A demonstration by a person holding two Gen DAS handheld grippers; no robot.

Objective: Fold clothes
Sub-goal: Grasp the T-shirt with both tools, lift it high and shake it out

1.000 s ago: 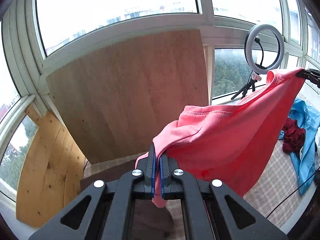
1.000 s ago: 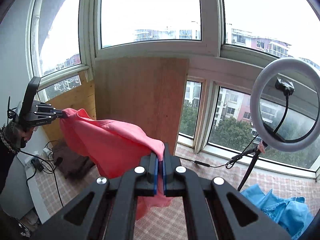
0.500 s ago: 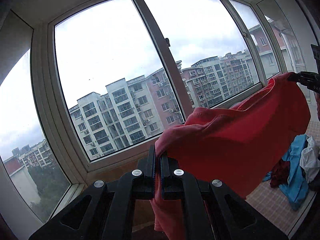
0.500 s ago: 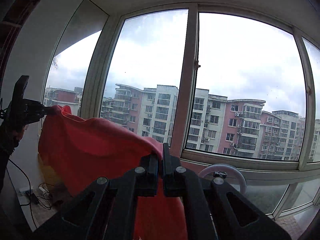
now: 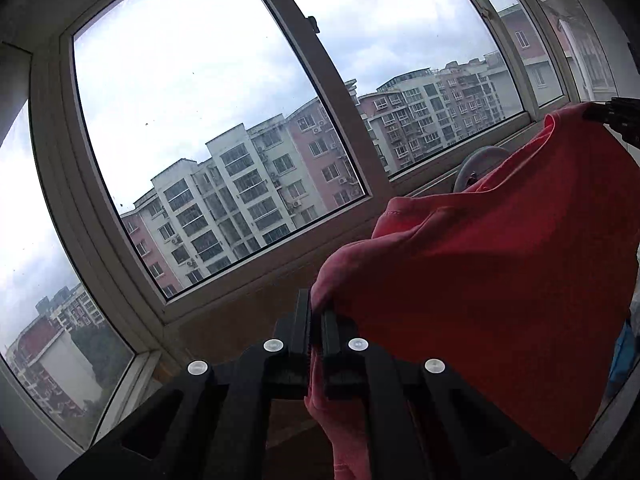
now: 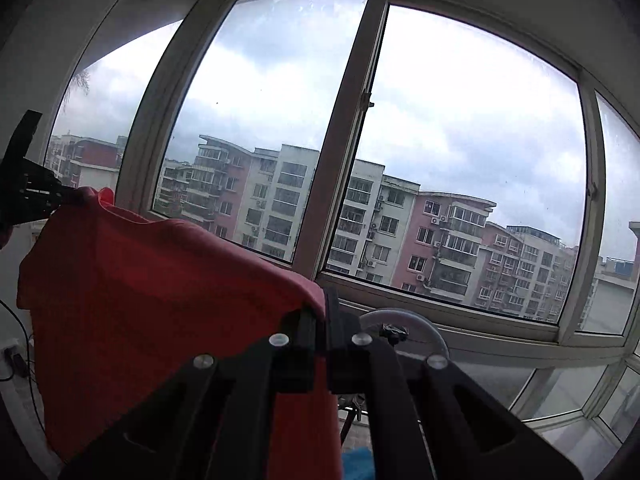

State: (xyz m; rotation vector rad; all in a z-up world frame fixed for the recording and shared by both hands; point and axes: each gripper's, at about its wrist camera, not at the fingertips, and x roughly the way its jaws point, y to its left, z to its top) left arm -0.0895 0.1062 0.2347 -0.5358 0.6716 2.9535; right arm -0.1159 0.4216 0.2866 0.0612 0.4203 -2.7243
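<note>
1. Left gripper (image 5: pixel 316 316): clamped on one corner of the red garment (image 5: pixel 500 264); cloth runs rightward from it, hanging between both tools.
2. Right gripper (image 6: pixel 322 312): clamped on the opposite corner; garment's long axis spans level, aloft.

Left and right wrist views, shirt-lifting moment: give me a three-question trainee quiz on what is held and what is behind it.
1. True or false: the left gripper and the right gripper are both shut on the red cotton shirt.
2. Multiple choice: what peeks out behind the shirt, by the window sill? A) the white ring light B) a green bottle C) a wooden chair
3. Fill in: through the large window you see apartment ____.

Key: 1 true; 2 A; 3 buildings
</note>
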